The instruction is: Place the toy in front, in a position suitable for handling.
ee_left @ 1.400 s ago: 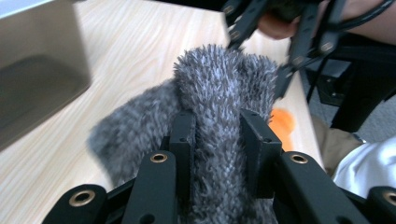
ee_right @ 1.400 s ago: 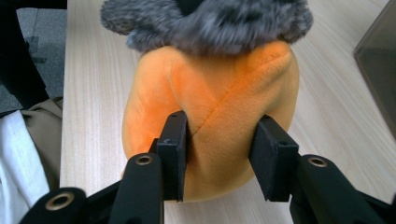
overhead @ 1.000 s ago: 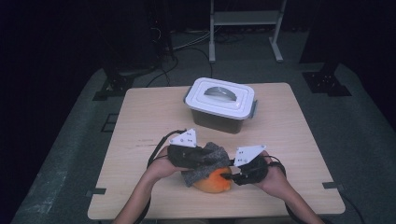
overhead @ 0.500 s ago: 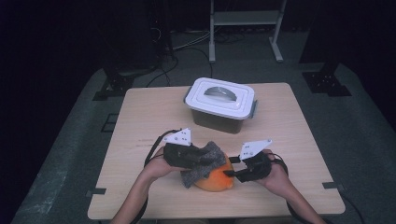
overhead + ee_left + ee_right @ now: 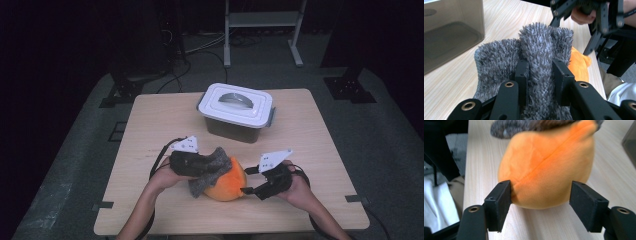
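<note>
Standing on the far half of the wooden table (image 5: 150, 125), a lidded storage box (image 5: 235, 112) has a white lid (image 5: 235, 102) seated flat on a dark translucent body, with grey latches at both ends and an arched grey handle set in the lid top. In the left gripper view the box wall (image 5: 451, 32) is smoky and see-through; no contents can be made out through it, and what lies inside cannot be told.

Nearer the person, an orange plush toy (image 5: 227, 182) rests on the table between the two grippers. A grey shaggy cloth (image 5: 212, 170) lies draped over the toy's top and left side.

The left gripper (image 5: 205, 167) is clamped on a raised fold of that cloth: in the left gripper view both pads press into the pile, with cloth (image 5: 539, 55) bunched up above them and the orange toy (image 5: 579, 65) visible behind.

The right gripper (image 5: 246, 189) sits at the toy's right side. Its jaws have just been opening. In the right gripper view they stand spread on either side of the toy (image 5: 546, 167); the left pad lies just against the plush, the right pad stands apart from it, so nothing is gripped.

Both forearms enter from the near table edge.
</note>
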A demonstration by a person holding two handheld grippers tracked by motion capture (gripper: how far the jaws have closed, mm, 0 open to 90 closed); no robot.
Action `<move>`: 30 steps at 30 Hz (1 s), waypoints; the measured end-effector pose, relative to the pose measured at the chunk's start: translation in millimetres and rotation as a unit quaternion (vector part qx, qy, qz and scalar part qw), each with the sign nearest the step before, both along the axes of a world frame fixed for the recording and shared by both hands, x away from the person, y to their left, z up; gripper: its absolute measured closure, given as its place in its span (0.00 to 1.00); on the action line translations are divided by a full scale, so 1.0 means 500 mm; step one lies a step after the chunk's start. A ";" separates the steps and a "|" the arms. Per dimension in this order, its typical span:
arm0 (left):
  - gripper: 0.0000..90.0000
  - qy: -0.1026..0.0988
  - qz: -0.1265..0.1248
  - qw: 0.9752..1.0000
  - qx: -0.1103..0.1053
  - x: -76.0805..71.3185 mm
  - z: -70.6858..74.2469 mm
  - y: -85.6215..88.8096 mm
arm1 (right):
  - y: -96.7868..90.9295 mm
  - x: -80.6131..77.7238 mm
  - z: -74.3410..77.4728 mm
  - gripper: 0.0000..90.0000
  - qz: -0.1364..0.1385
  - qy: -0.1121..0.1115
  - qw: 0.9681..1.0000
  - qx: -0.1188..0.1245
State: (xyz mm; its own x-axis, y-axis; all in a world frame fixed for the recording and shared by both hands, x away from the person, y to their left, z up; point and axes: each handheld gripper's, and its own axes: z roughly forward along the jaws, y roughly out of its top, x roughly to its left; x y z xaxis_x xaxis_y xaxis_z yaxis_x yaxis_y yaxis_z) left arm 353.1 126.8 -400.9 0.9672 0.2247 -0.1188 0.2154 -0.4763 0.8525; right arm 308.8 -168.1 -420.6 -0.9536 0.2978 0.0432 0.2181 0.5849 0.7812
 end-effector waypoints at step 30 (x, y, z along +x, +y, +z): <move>0.76 -0.035 -0.024 0.999 0.022 -0.017 0.022 -0.005 | 0.018 -0.008 0.007 0.42 0.010 -0.022 1.000 -0.011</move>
